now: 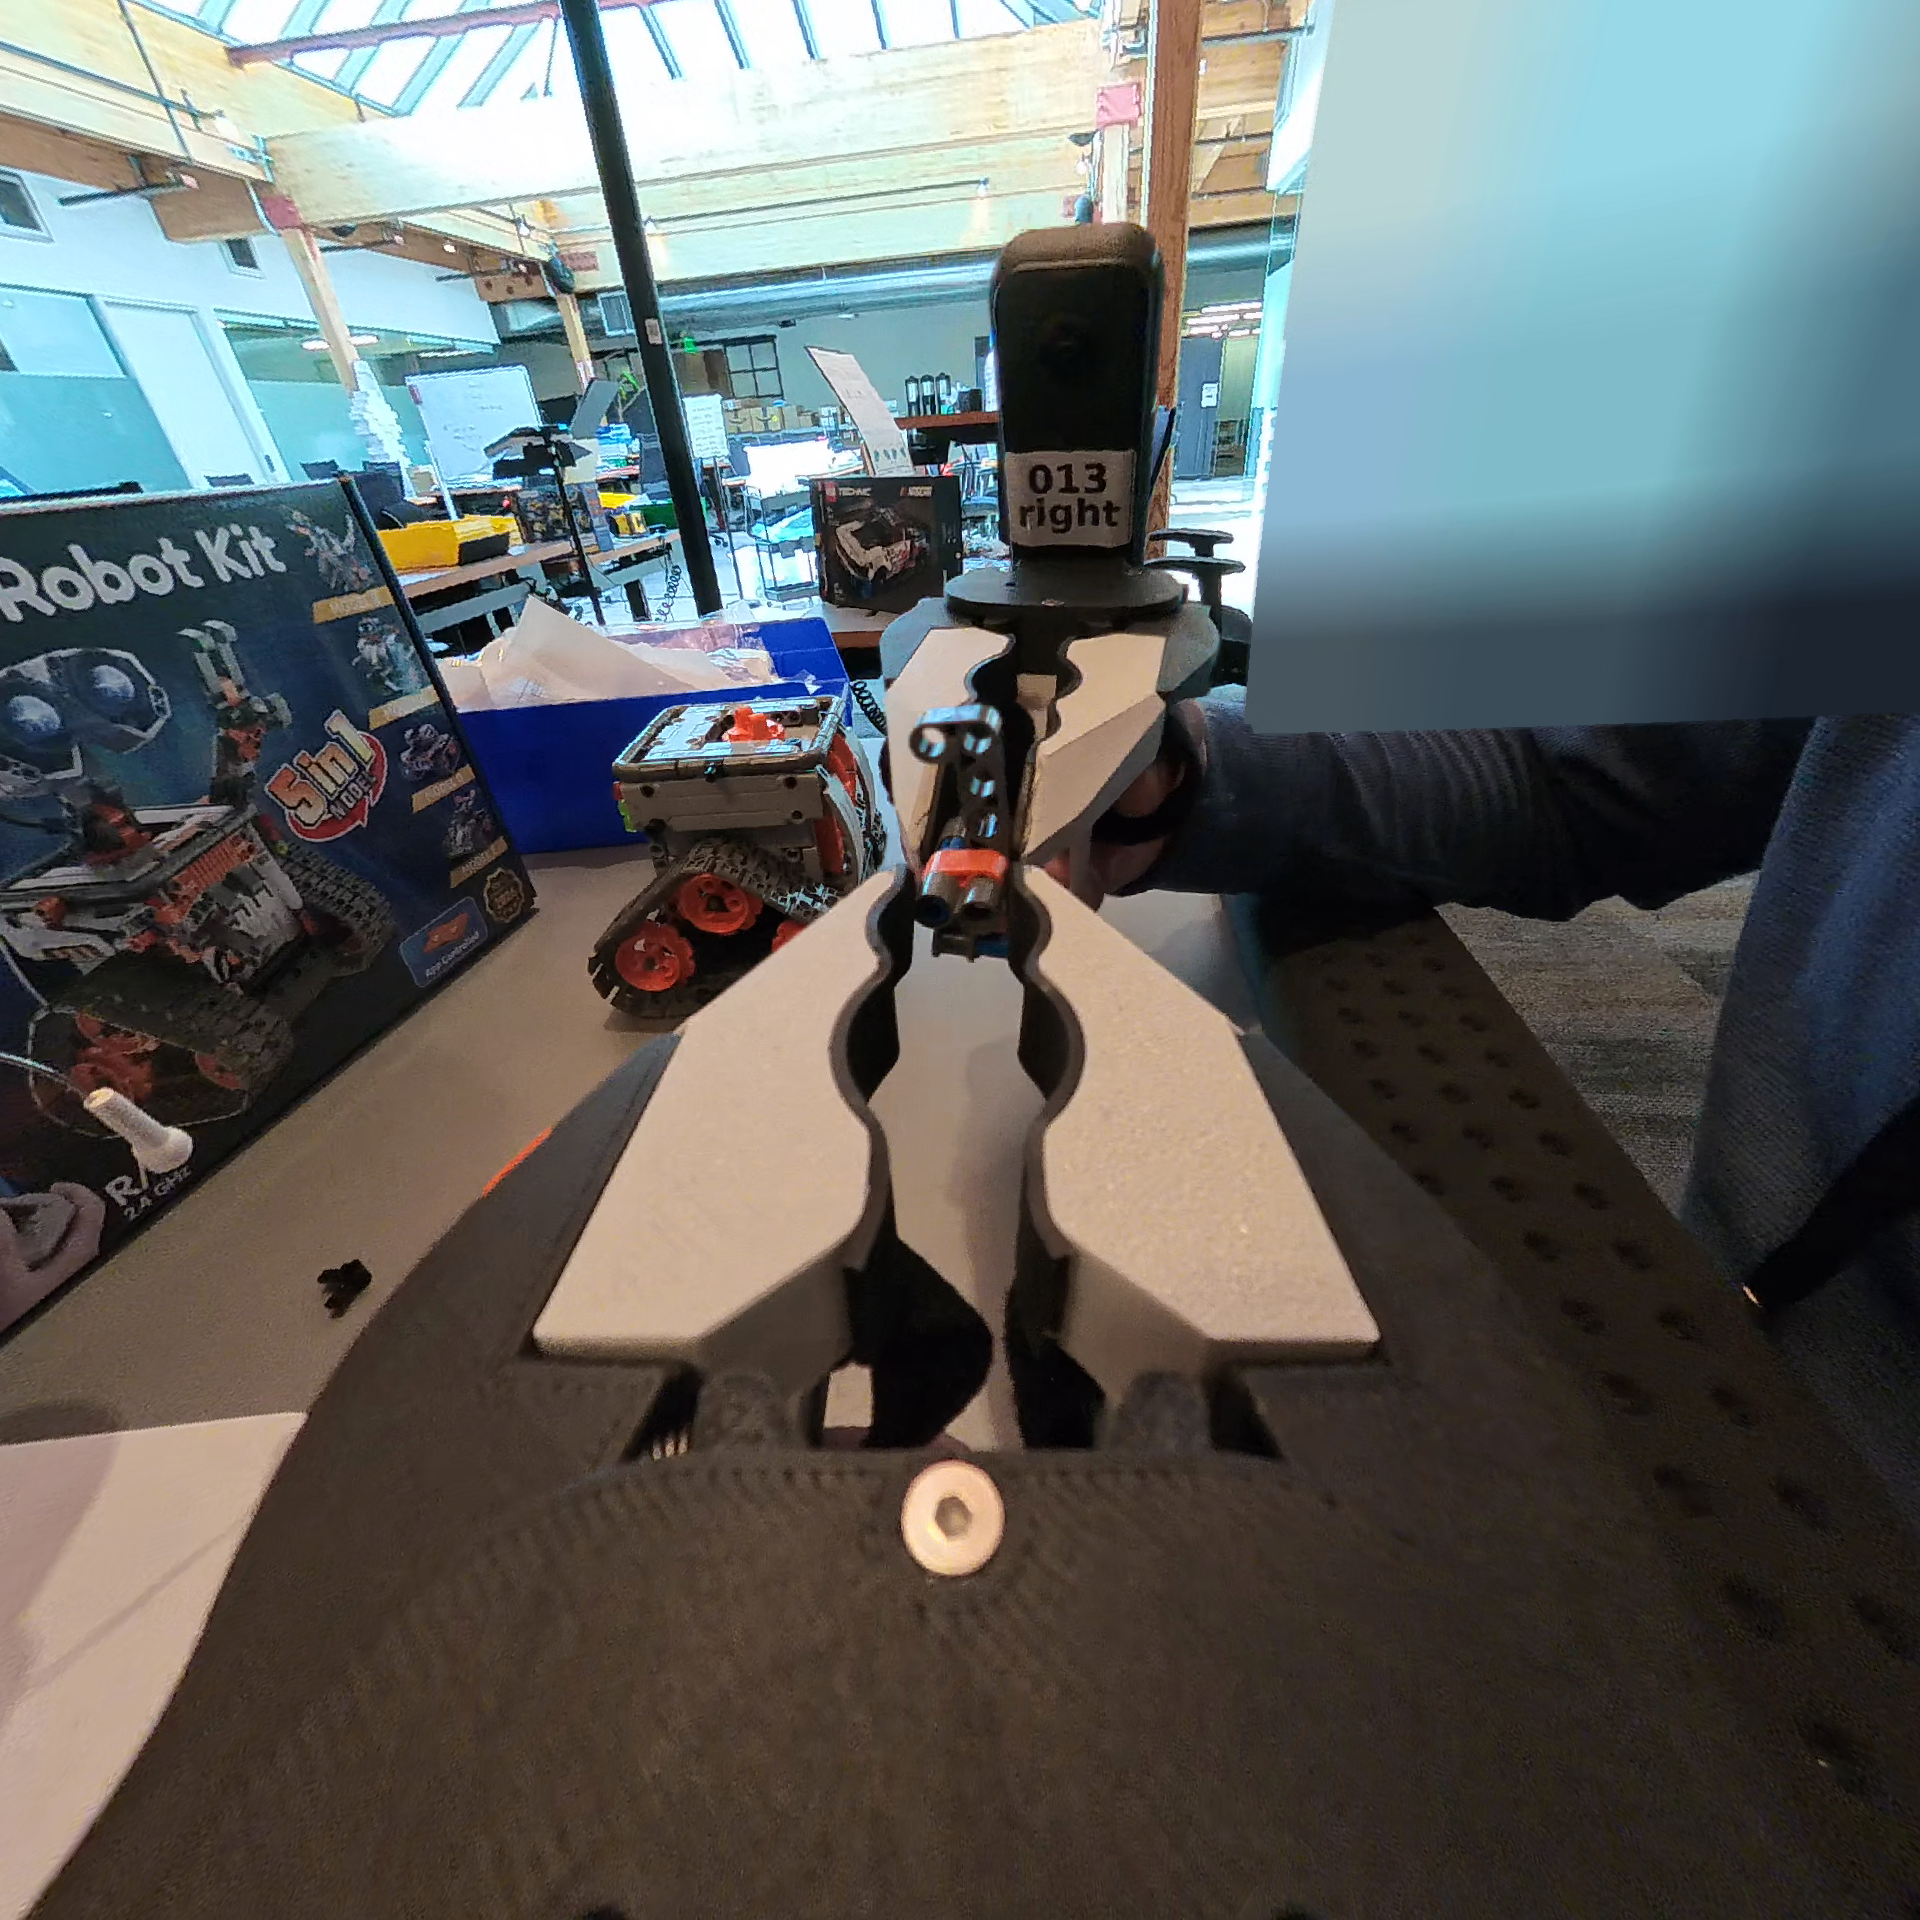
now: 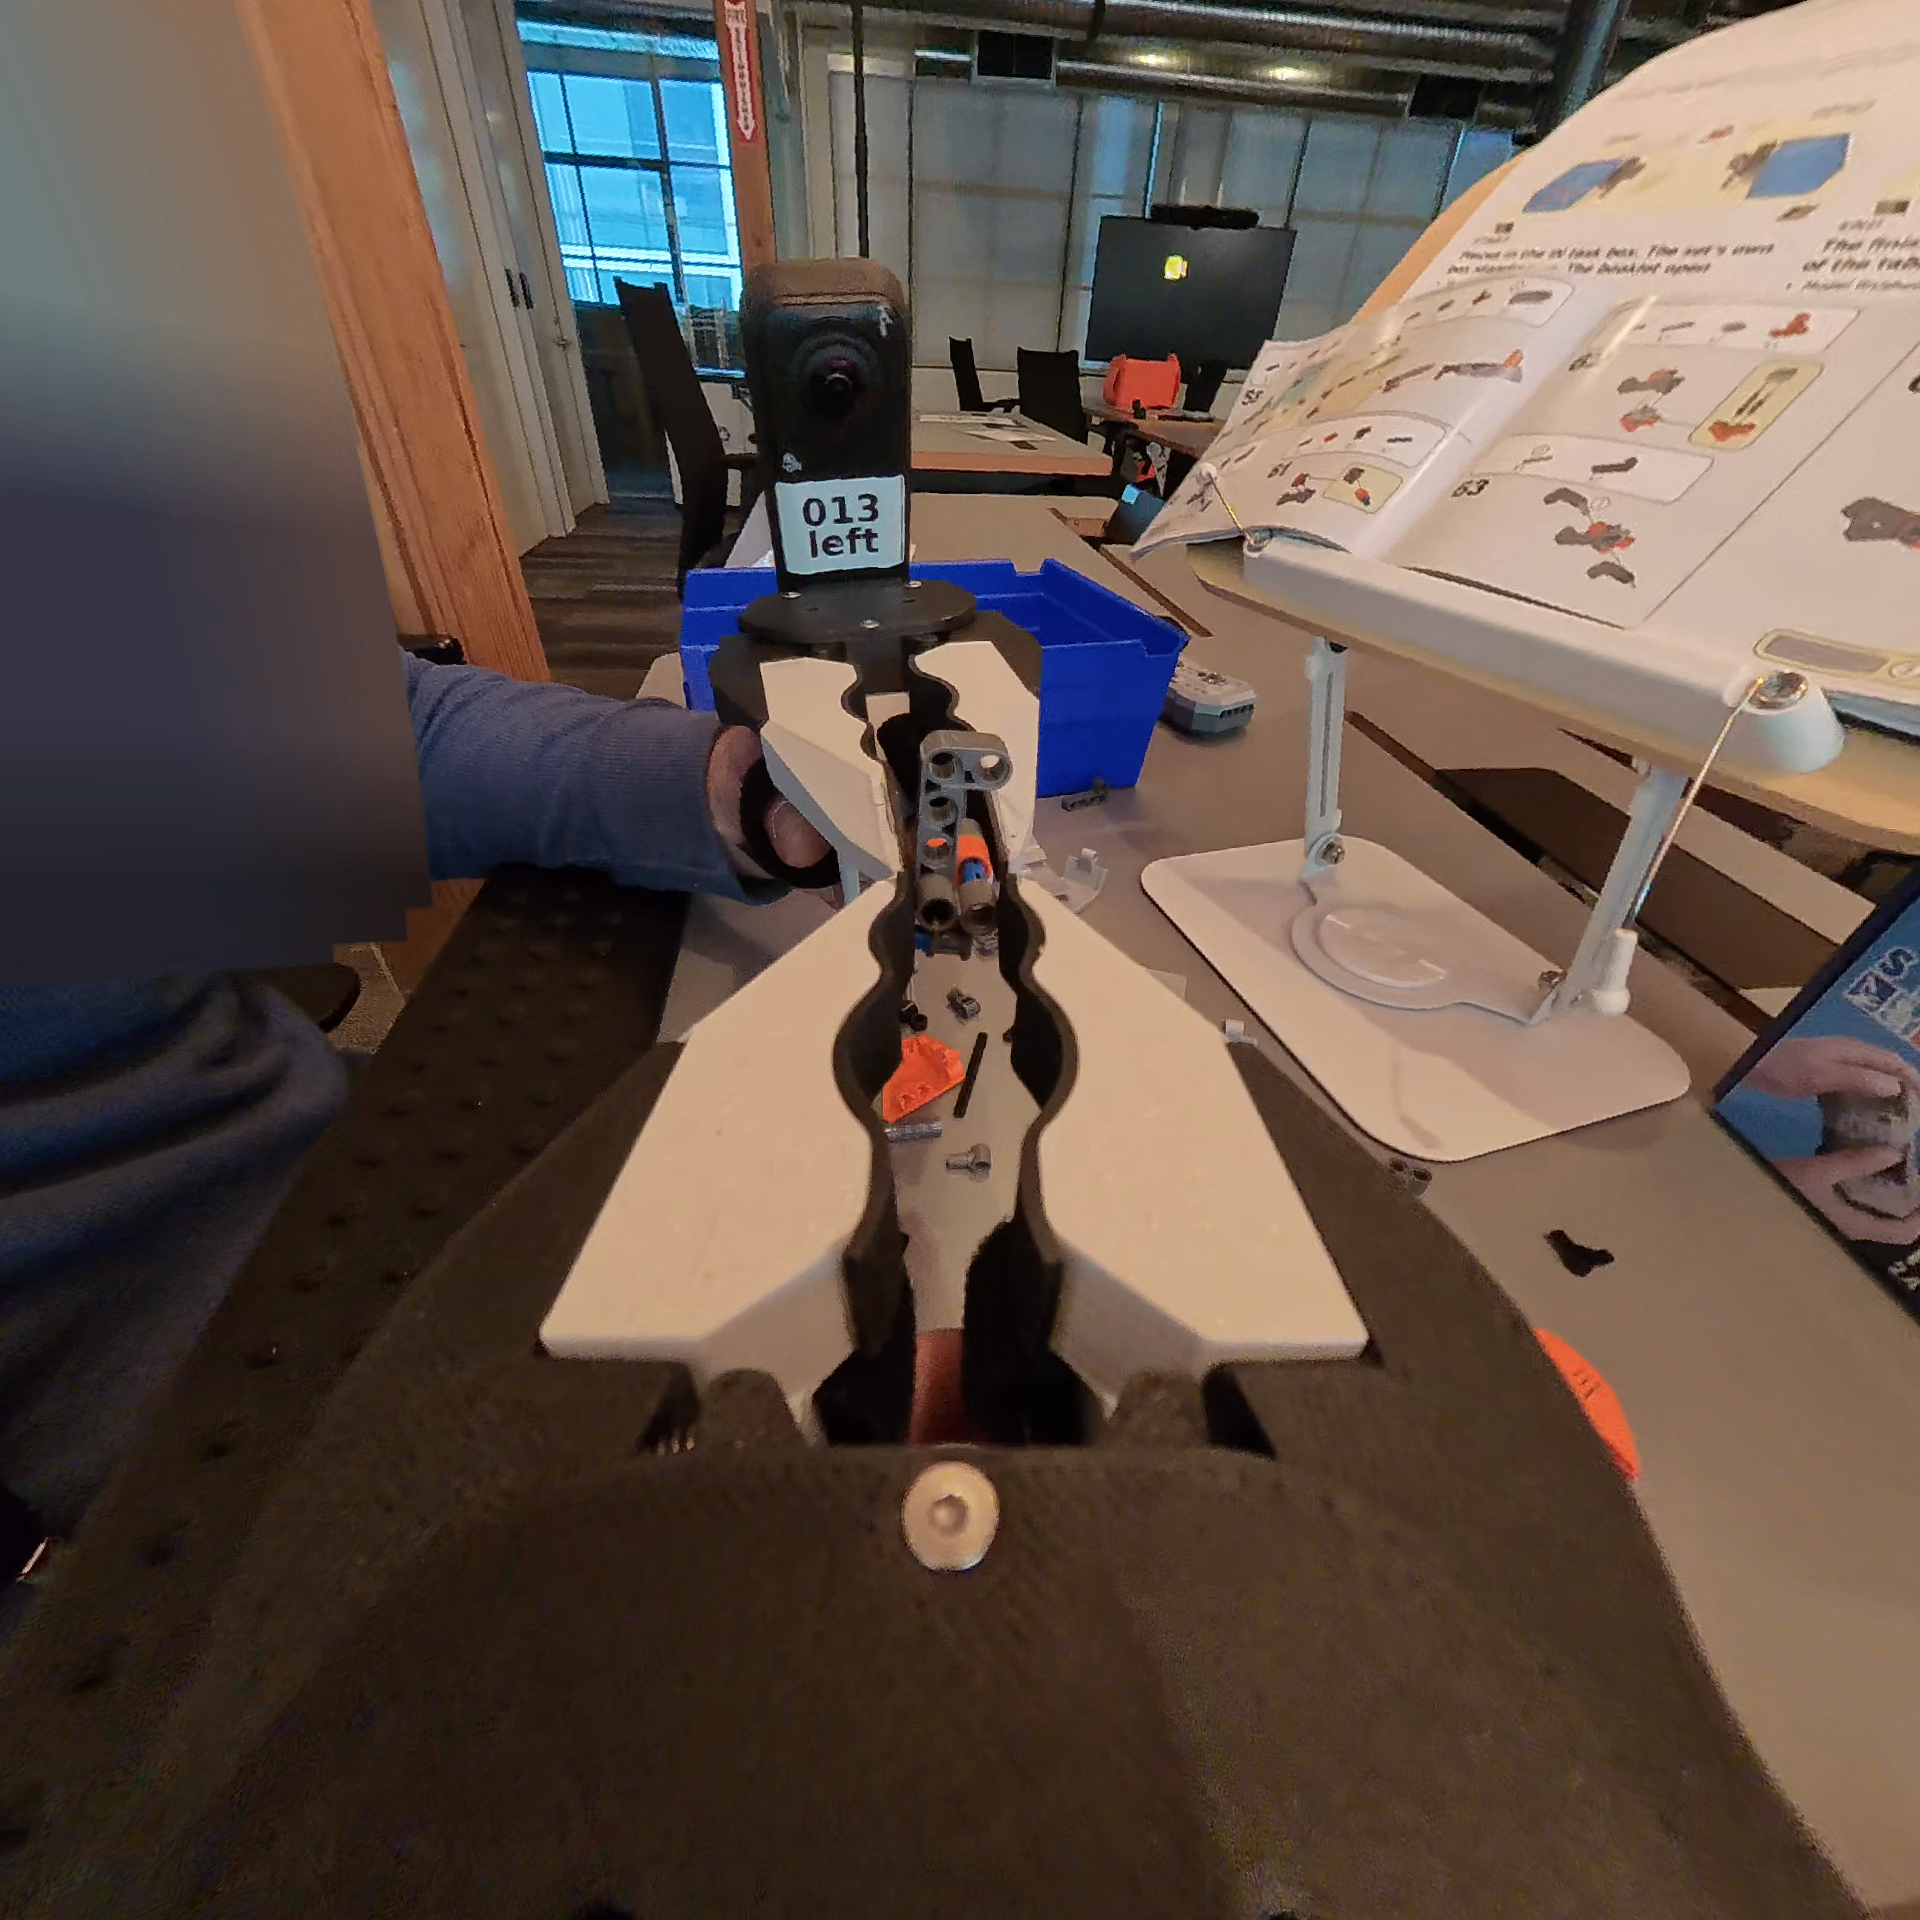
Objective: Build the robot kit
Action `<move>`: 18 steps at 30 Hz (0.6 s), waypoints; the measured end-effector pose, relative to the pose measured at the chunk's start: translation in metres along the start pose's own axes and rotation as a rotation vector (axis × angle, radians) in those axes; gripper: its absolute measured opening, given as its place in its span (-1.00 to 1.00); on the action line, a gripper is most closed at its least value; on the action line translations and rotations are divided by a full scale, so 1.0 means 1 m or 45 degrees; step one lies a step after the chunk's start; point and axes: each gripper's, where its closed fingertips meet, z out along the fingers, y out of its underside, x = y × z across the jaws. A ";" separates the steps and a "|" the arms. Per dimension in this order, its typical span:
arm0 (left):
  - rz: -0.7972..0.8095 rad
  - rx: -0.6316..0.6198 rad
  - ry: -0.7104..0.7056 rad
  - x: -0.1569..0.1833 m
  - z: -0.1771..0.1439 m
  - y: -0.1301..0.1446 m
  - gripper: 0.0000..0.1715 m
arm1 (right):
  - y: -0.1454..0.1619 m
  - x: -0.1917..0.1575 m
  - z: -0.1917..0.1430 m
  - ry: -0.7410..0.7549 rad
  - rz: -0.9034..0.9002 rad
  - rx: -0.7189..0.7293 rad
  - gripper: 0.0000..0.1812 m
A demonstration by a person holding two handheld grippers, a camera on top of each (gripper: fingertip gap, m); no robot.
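A small brick assembly (image 1: pixel 961 831), a grey holed beam with orange and blue pins and grey tube ends, is held above the grey table between my two grippers, which face each other tip to tip. My left gripper (image 1: pixel 961 899) is shut on its near end. My right gripper (image 1: pixel 1013 717) grips the far side, with a hand on its handle. In the right wrist view my right gripper (image 2: pixel 958 902) is shut on the assembly (image 2: pixel 951 831), and the left gripper (image 2: pixel 914 727) closes on it from beyond.
A tracked brick vehicle (image 1: pixel 732 842), a blue bin (image 1: pixel 623 758) and a robot kit box (image 1: pixel 208 831) stand left. Loose parts, including an orange piece (image 2: pixel 920 1075) and a black axle (image 2: pixel 971 1075), lie under the grippers. An open instruction booklet (image 2: pixel 1558 416) rests on a white stand (image 2: pixel 1455 997). The grippers are tip to tip, or close to it. Left tips and right tips are each some 25 cm from the tracked brick vehicle (image 1: pixel 732 842).
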 end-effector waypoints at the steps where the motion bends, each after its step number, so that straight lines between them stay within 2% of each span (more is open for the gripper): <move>1: -0.007 0.000 0.001 0.001 0.000 -0.001 -0.82 | 0.000 -0.001 0.000 0.000 -0.015 0.004 -0.85; 4: 0.016 -0.007 0.006 0.005 -0.001 -0.001 -0.83 | -0.001 -0.005 -0.001 -0.003 -0.099 0.002 -0.85; 18: -0.032 0.058 0.024 0.018 0.000 -0.008 -0.84 | -0.003 -0.018 -0.007 -0.116 -0.094 0.065 -0.86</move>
